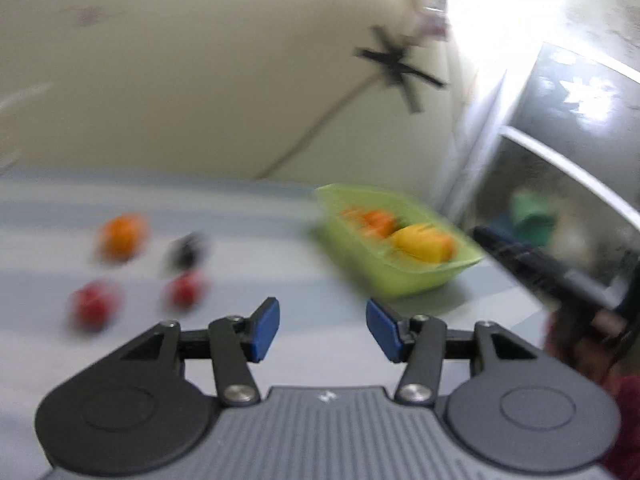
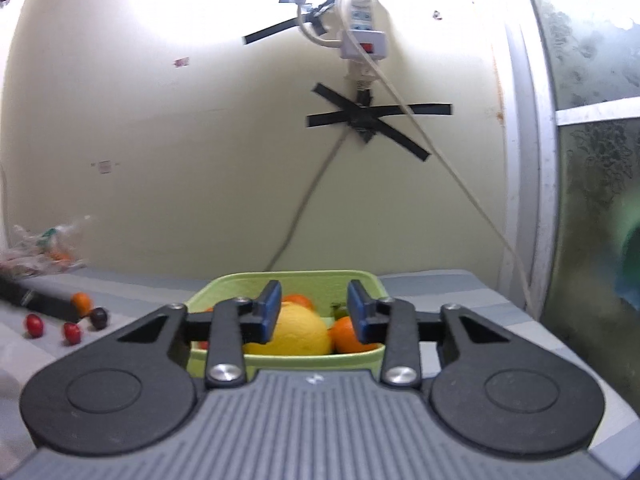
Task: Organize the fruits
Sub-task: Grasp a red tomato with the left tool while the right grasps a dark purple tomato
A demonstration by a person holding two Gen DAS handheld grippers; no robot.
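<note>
While the right gripper hovers with its blue pads apart and nothing between them, just above the near rim of the green basket, a yellow fruit and some oranges lie inside that basket. The left gripper is also spread wide and empty, above the striped grey table. Further to the left, well apart from the basket, two red fruits, a dark one and a small orange one lie loose on the table, and behind all this a cream wall carries a power strip fixed with black tape.
</note>
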